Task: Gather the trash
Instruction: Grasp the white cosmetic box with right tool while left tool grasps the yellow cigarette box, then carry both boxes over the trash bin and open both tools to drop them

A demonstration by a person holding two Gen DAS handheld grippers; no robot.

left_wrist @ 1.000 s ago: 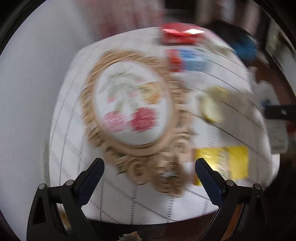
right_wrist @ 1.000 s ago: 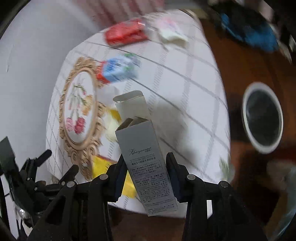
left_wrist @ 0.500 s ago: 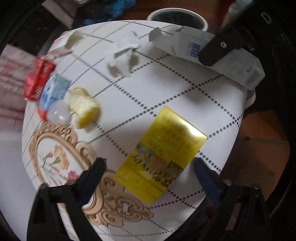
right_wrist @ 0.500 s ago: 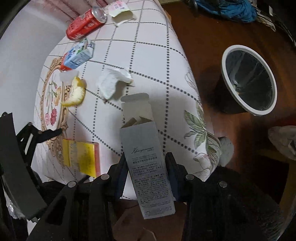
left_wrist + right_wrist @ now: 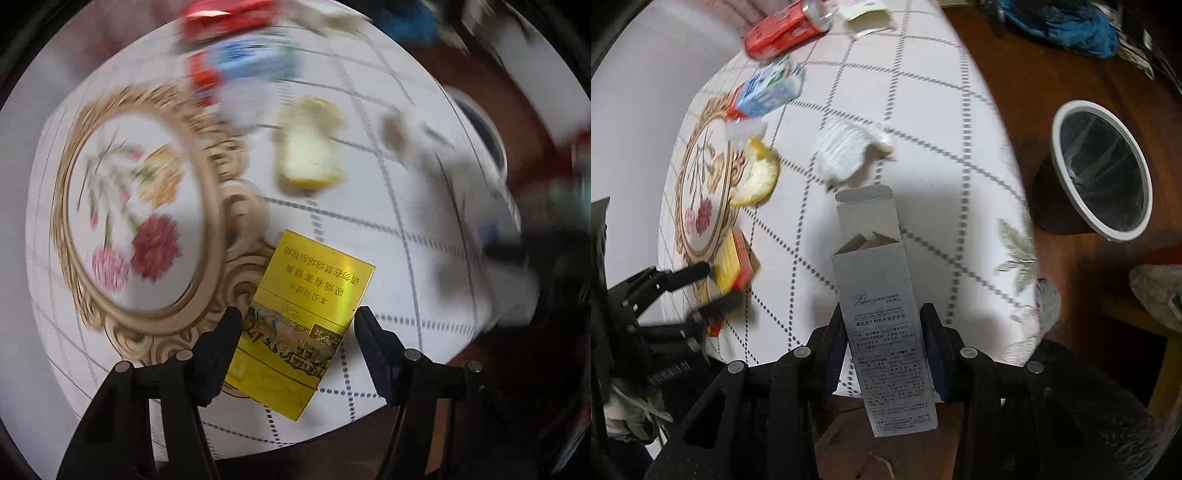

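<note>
Two fingers of your left hand-held gripper [image 5: 297,321] stand open astride the yellow packet [image 5: 306,314] on the tabletop [image 5: 406,221], its long axis running forward between them; your right hand-held gripper [image 5: 882,325] clamps the grey carton [image 5: 882,317].

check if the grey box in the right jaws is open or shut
Open: the grey box has its top flap standing up, with the inner tabs showing.

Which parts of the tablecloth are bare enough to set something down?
Free: the checked stretch right of the crumpled white tissue, up to the far edge. Crowded: the left side, with red can, blue carton, lemon peel and yellow pack.
</note>
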